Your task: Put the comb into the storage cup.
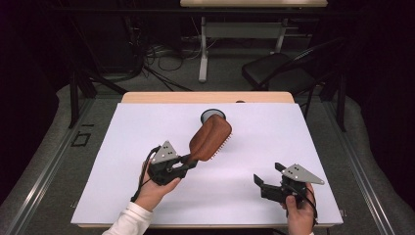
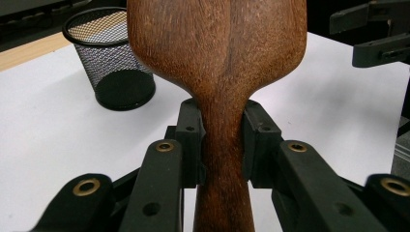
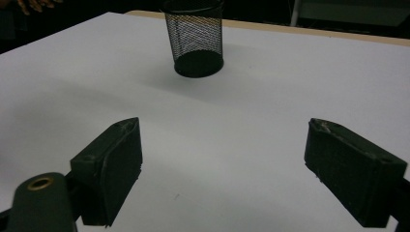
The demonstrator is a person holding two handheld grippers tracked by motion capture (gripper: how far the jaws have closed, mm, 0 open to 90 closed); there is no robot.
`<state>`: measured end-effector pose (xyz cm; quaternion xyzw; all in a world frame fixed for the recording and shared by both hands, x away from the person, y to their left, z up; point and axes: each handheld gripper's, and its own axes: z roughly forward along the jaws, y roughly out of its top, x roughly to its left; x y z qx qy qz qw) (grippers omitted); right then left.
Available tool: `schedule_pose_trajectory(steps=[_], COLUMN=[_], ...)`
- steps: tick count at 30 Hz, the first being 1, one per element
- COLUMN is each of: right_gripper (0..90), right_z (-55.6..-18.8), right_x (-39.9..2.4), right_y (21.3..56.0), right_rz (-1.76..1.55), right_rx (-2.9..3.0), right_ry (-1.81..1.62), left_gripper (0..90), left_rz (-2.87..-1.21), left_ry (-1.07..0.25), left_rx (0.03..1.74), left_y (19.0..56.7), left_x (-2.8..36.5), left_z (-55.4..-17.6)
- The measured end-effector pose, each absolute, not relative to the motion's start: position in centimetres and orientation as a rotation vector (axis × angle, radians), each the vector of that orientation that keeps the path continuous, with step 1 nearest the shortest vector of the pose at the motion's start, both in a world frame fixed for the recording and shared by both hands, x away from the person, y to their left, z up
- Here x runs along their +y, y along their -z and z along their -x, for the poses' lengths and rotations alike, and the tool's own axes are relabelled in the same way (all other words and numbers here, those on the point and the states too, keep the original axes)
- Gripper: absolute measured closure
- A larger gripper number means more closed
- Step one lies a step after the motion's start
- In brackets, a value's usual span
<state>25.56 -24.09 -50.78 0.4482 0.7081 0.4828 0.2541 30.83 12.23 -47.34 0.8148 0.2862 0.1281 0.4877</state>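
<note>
**Brush in my left grip, cup ahead**

On the white table (image 1: 147,196) I count one mesh cup (image 1: 213,116) and one wooden brush (image 1: 211,138). My left gripper (image 2: 221,140) clamps the brush at its neck. The brush's long axis points away from me, up toward the cup, which stands just beyond the brush head. So my left hand is nearer to it. My right gripper (image 3: 222,169) is spread wide and holds nothing.
</note>
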Motion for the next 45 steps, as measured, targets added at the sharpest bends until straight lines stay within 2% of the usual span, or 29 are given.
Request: schedule_pose_trajectory(steps=[16, 29, 31, 33, 45], right_gripper=[10.2, 8.5, 6.2, 0.2, 0.0], right_z=[-28.3, -30.4, -30.7, -31.1, -32.1], right_x=[-21.0, -18.6, -18.2, -17.9, -17.4], right_y=[46.5, 44.6, 44.3, 44.0, 44.0], right_rz=[-1.126, -1.096, -1.099, -1.101, -1.196], right_rx=[1.988, 2.028, 2.032, 2.038, 2.049], right_ry=[-1.371, -1.373, -1.385, -1.393, -1.405], left_gripper=[72.8, 72.7, 72.7, 72.7, 72.7], left_rz=[-1.964, -1.938, -1.934, -1.933, -1.919], left_ry=[-0.316, -0.323, -0.326, -0.326, -0.329], left_rx=[0.709, 0.73, 0.734, 0.733, 0.739], left_y=[47.3, 47.2, 47.2, 47.1, 47.3], left_x=[12.8, 13.5, 13.5, 13.6, 13.7], left_z=[-31.0, -31.2, -31.2, -31.2, -31.3])
